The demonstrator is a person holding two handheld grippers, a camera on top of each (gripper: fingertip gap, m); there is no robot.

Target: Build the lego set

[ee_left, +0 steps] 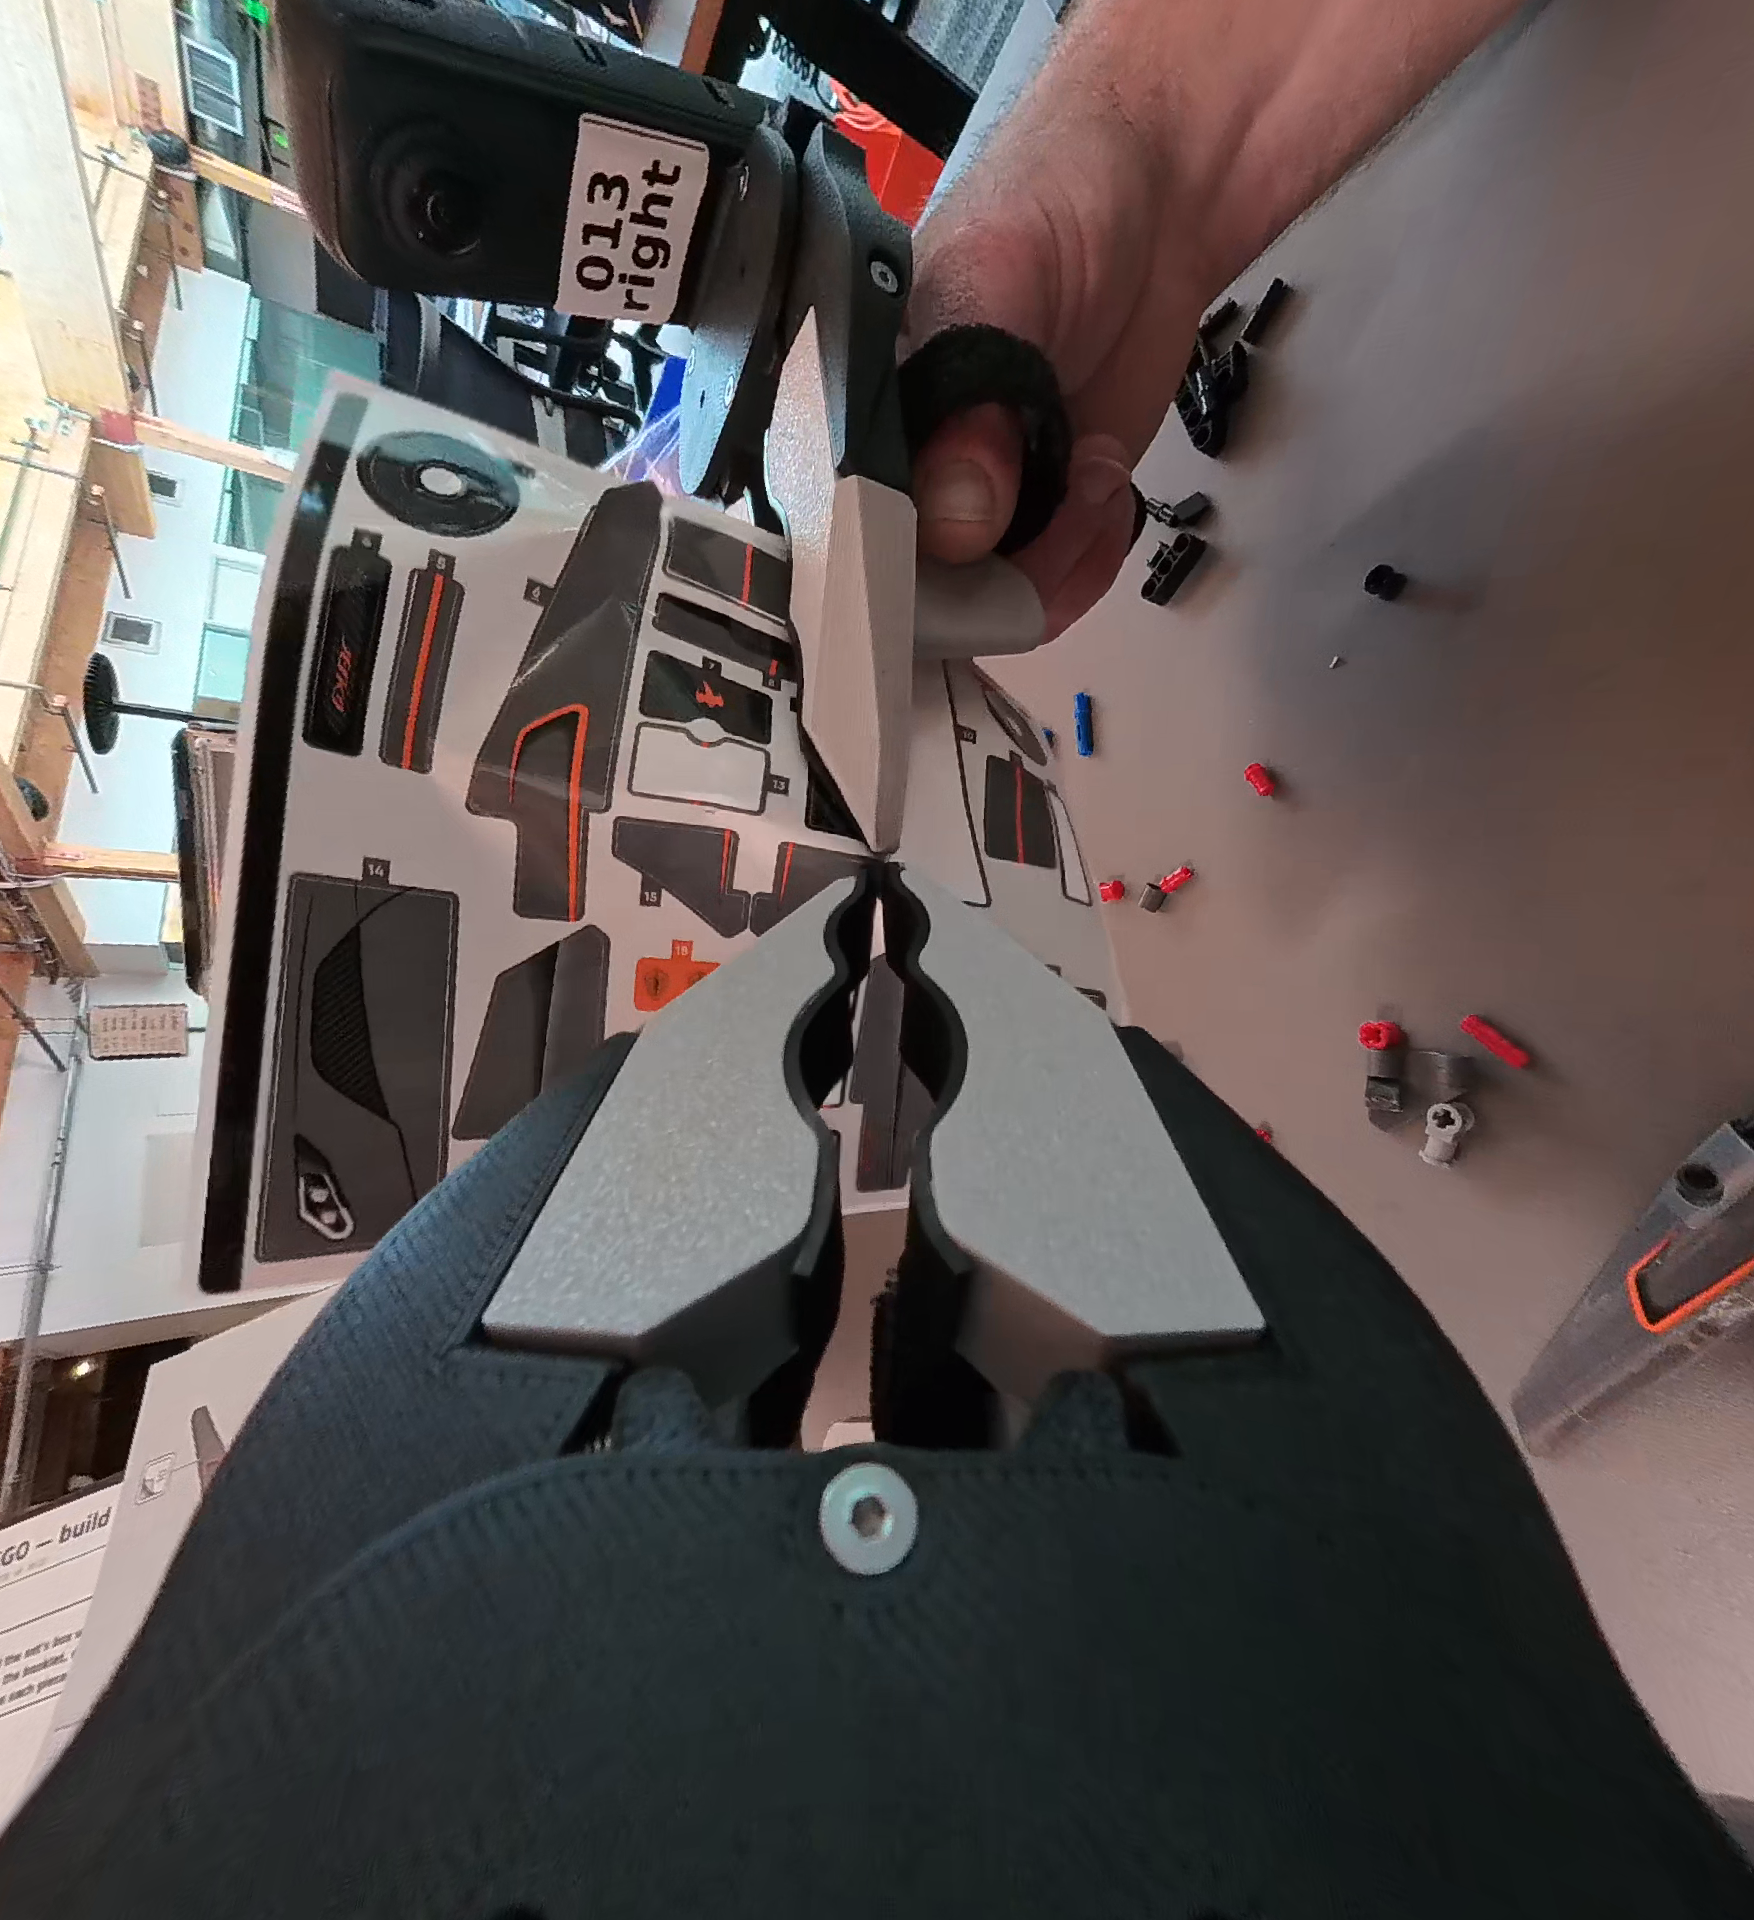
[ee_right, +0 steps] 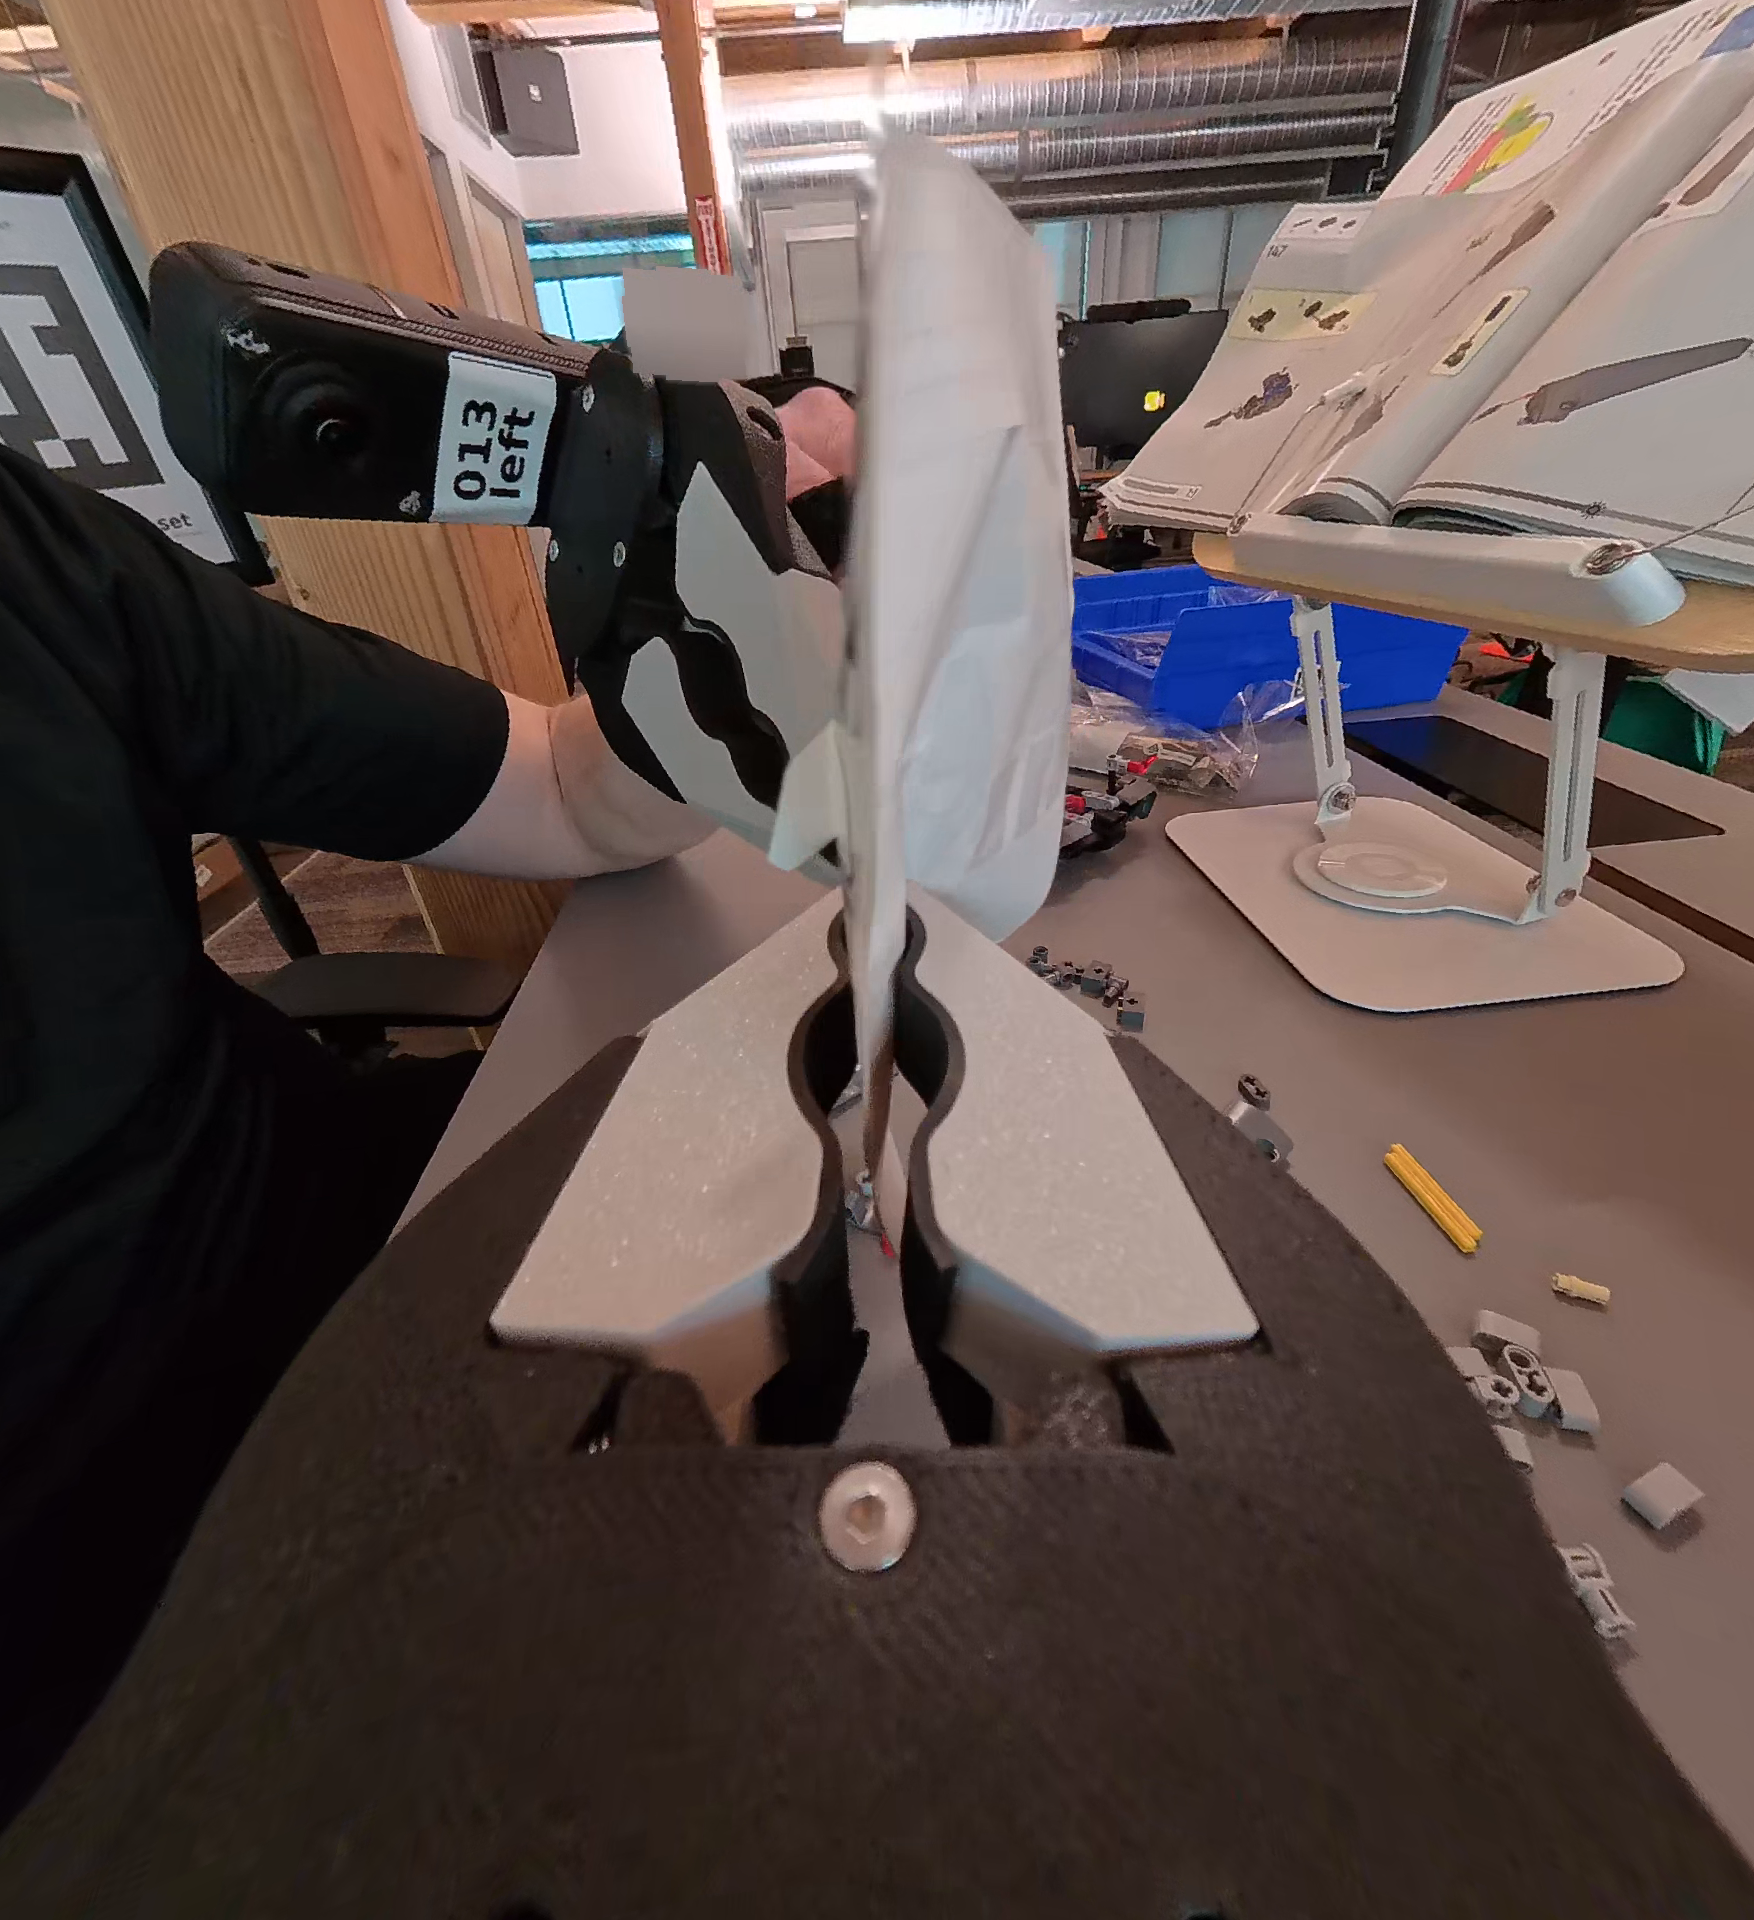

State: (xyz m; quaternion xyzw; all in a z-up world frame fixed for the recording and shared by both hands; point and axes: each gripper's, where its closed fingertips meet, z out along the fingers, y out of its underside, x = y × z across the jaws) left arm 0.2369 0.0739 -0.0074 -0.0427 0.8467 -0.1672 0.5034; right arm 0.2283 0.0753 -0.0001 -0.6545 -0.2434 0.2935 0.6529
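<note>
A sticker sheet (ee_left: 437, 831) with black and orange stickers is held upright above the grey table (ee_right: 1216, 1122). In the right wrist view the sticker sheet (ee_right: 956, 520) shows edge-on, white back to the right. My right gripper (ee_right: 878, 925) is shut on its lower edge, the paper running between the fingers. In the left wrist view the right gripper (ee_left: 885, 826) comes down from above. My left gripper (ee_left: 878, 883) is shut, tips pinched at the sheet's printed face beside the right fingertip. It also shows in the right wrist view (ee_right: 800, 821), next to a lifted white flap (ee_right: 808, 800).
A grey panel with an orange line (ee_left: 1683, 1278) lies on the table with red pins (ee_left: 1257, 779), a blue pin (ee_left: 1084, 722) and black parts (ee_left: 1211, 384). An open instruction booklet (ee_right: 1527, 364) sits on a white stand, with a blue bin (ee_right: 1216, 644), a yellow axle (ee_right: 1432, 1197) and grey pieces (ee_right: 1527, 1382). Both grippers' tips are close together, under 4 cm apart.
</note>
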